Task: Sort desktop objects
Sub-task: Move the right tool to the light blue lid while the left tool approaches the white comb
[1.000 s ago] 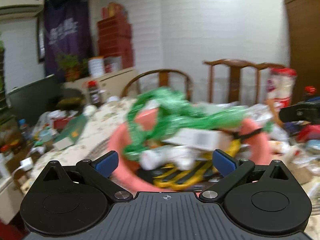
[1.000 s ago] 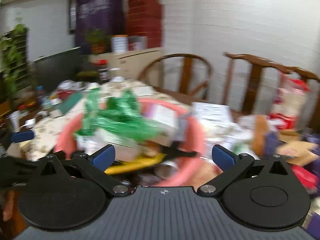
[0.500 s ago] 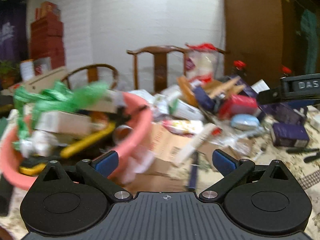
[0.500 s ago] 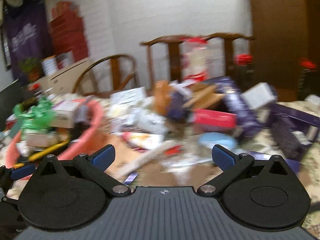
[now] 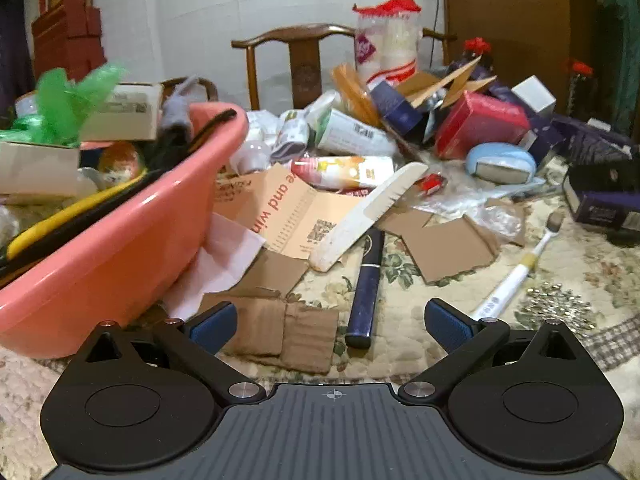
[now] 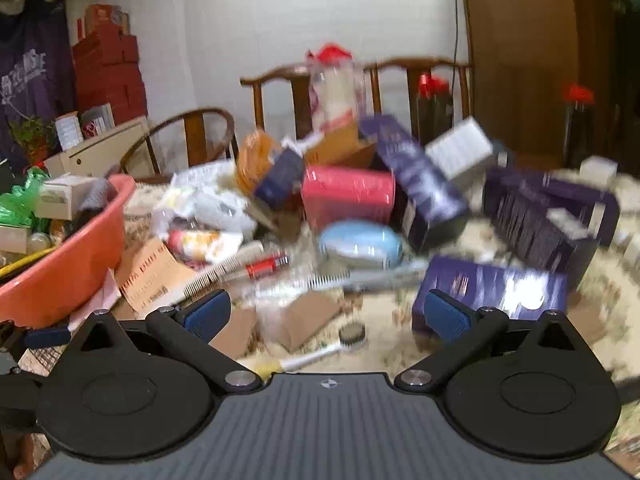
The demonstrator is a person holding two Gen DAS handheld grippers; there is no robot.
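Observation:
A pink basin [image 5: 120, 240] full of boxes and green plastic stands at the left; it also shows in the right wrist view [image 6: 72, 256]. My left gripper [image 5: 332, 322] is open and empty, low over brown cardboard scraps [image 5: 280, 328] and a dark blue pen [image 5: 366, 284]. A white comb [image 5: 364, 216] and a white toothbrush [image 5: 516, 276] lie ahead. My right gripper [image 6: 326, 314] is open and empty above the toothbrush [image 6: 316, 354], near a purple box [image 6: 492, 292].
A heap of boxes, tubes and bags covers the floral tablecloth: a red box [image 5: 480, 124], a light blue case [image 5: 500, 162], purple boxes [image 5: 600, 196]. Wooden chairs [image 5: 304, 64] stand behind the table.
Both views have swung right, from the pink basin to the pile of loose objects, and dropped closer to the table. Both grippers stay open and empty.

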